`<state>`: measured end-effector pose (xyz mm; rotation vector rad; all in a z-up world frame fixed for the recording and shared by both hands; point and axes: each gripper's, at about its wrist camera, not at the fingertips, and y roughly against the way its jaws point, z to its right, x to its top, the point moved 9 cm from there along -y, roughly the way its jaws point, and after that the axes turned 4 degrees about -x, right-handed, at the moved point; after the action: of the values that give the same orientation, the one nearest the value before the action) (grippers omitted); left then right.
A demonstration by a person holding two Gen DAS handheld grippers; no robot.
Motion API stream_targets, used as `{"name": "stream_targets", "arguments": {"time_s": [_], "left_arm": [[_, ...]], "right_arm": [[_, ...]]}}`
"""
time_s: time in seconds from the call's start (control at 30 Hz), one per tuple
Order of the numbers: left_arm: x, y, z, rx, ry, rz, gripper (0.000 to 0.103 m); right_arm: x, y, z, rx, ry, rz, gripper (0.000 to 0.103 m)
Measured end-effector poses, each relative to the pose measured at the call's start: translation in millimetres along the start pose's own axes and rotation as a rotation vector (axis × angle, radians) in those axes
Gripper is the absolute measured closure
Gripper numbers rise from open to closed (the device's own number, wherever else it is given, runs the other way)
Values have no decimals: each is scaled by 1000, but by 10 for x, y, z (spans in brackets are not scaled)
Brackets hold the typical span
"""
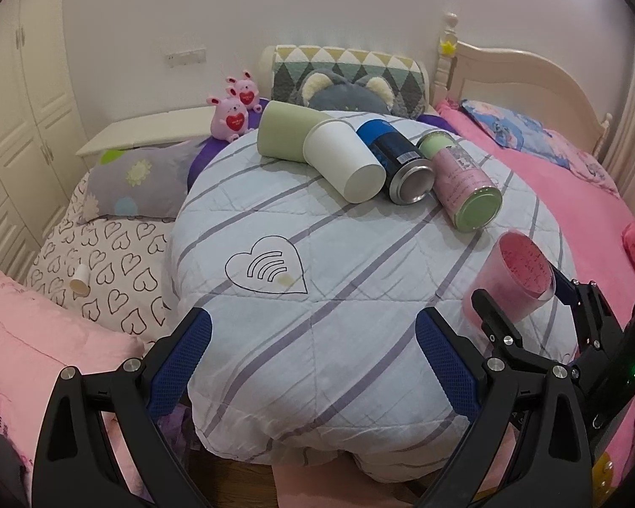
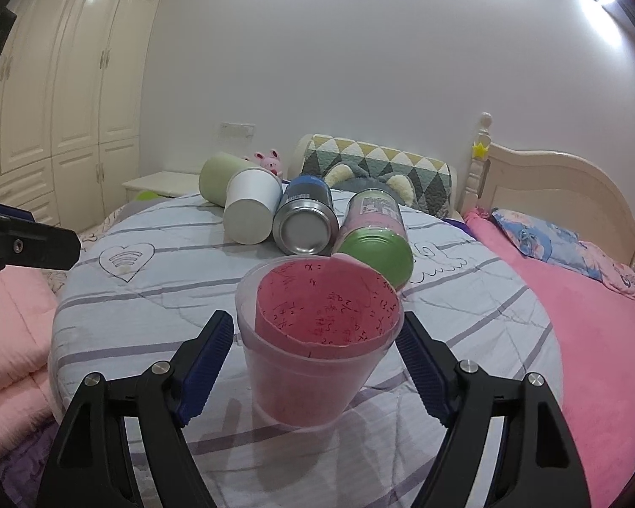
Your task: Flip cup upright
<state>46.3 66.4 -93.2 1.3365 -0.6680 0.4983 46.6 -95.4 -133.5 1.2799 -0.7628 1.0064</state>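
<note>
A clear plastic cup lined with pink paper [image 2: 313,347] stands upright on the striped quilt [image 2: 148,296], mouth up. My right gripper [image 2: 317,364] is open, its blue pads on either side of the cup with small gaps. In the left wrist view the same cup [image 1: 512,283] stands at the right with the right gripper [image 1: 525,309] around it. My left gripper [image 1: 313,364] is open and empty over the quilt's near edge. Behind lie a green cup [image 1: 288,135], a white paper cup [image 1: 343,161], a blue can [image 1: 398,161] and a pink-and-green can [image 1: 465,182], all on their sides.
The quilt covers a round mound on a bed. A pink blanket [image 1: 571,194] lies to the right and pillows [image 1: 106,262] to the left. Pink plush toys [image 1: 233,114] and a headboard [image 1: 525,80] stand behind. A small paper roll [image 1: 79,281] lies on the heart pillow.
</note>
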Motion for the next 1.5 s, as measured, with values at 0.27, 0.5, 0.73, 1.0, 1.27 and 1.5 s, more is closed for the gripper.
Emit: {"name": "stream_targets", "arguments": {"time_s": [0.27,0.5,0.73,1.0,1.27,1.5], "left_arm": [[-22,4,72,0,5,-6,4],[-54,104,175,10,5,6,4],[-37,230,345,11,-5,51,3],[-12,304,639,-32,-15,150,1],[-1,455,968,-48,-79,356,1],[-59,445,1058,6,-133,467,1]], "right_arm": [[-11,40,50,33,-39,-14,23],[-4,234,170,95,-127,-22,23],[105,494,386,87,-155,12,23],[225,753,727,16,-189,91,21],[128,875,905,-7,-225,121,21],[-31,901,958,-13,-242,135,21]]}}
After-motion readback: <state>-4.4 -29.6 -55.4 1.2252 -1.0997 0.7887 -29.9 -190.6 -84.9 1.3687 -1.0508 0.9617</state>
